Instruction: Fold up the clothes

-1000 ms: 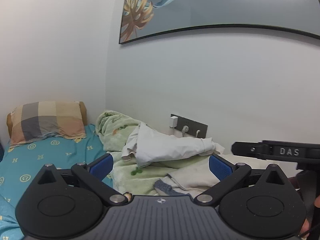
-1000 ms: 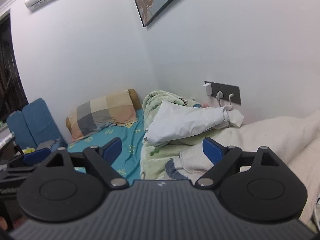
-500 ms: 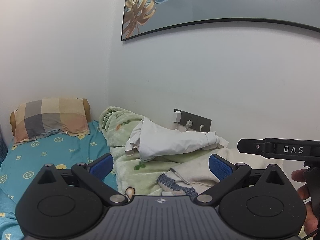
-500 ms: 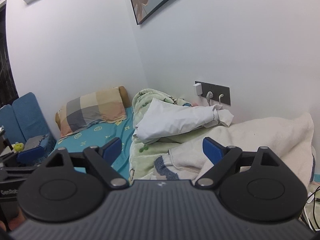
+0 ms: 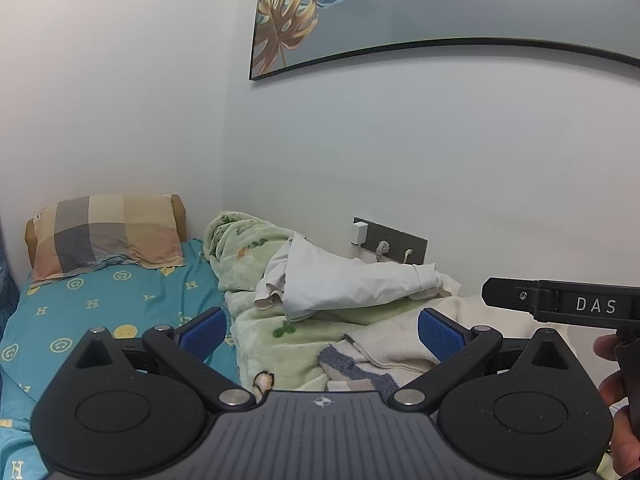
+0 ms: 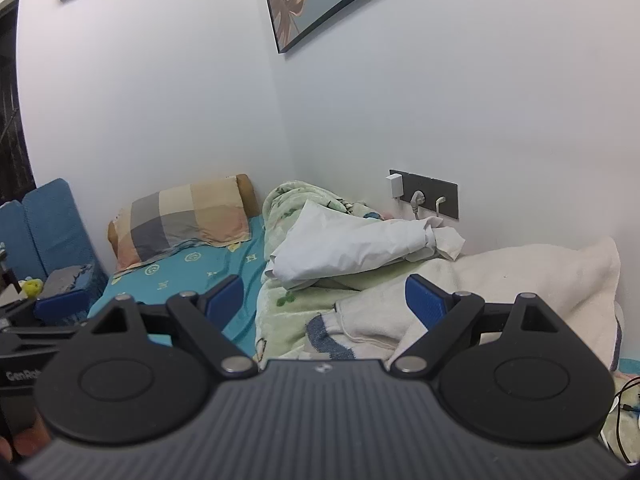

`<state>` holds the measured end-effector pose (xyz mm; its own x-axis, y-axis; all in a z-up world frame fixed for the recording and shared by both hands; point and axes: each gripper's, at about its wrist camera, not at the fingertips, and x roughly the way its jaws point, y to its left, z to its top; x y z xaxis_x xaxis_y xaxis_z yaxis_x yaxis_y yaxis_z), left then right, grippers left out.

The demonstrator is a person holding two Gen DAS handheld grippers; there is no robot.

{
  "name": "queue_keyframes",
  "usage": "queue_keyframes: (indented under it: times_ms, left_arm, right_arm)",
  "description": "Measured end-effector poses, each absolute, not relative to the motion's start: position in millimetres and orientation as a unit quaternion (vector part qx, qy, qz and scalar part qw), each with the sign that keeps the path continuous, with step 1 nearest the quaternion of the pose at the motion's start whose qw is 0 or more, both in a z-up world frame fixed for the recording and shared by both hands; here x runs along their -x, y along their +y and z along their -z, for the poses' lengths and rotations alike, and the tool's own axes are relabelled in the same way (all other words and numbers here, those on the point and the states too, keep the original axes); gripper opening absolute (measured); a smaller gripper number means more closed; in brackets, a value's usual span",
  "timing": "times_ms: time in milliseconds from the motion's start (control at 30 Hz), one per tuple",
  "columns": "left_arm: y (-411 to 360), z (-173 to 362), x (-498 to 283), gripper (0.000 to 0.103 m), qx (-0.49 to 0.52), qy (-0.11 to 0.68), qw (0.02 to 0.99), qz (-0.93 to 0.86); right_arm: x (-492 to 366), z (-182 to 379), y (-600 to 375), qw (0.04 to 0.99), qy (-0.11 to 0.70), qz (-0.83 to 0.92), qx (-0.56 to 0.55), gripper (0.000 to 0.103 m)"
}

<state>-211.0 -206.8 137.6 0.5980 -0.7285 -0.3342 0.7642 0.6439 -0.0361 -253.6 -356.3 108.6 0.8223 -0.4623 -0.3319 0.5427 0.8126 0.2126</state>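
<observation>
From the left wrist, the left gripper (image 5: 320, 330) hangs above the bed with its blue pads spread wide and nothing between them. Straight ahead and a little beyond the fingertips lies the white shirt (image 5: 352, 280), crumpled on the green blanket (image 5: 256, 320); just below the right pad a cream sweater (image 5: 396, 344) with a blue-grey cuff is heaped. The step in hand looks like the reach for a garment, so aim for an edge or a shoulder seam, not the bunched middle, and keep the blanket out of the pinch.

From the right wrist, the right gripper (image 6: 324, 300) is likewise wide and empty. The shirt (image 6: 352, 248) sits ahead, slightly above the fingertips; the sweater (image 6: 500, 276) spreads under and past the right pad. Take the opposite corner, so the cloth can be lifted and spread flat on the blue sheet (image 6: 192, 276) to the left.
</observation>
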Motion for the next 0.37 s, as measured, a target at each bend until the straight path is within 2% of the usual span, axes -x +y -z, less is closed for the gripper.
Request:
queue_keyframes:
  times_ms: [367]
  left_arm:
    - [-204.1, -138.5, 212.9, 0.103, -0.054, 0.161, 0.893, 0.416]
  right_arm:
    - [252.5, -110.0, -352.3, 0.944, 0.137, 0.265, -0.144, 0.089]
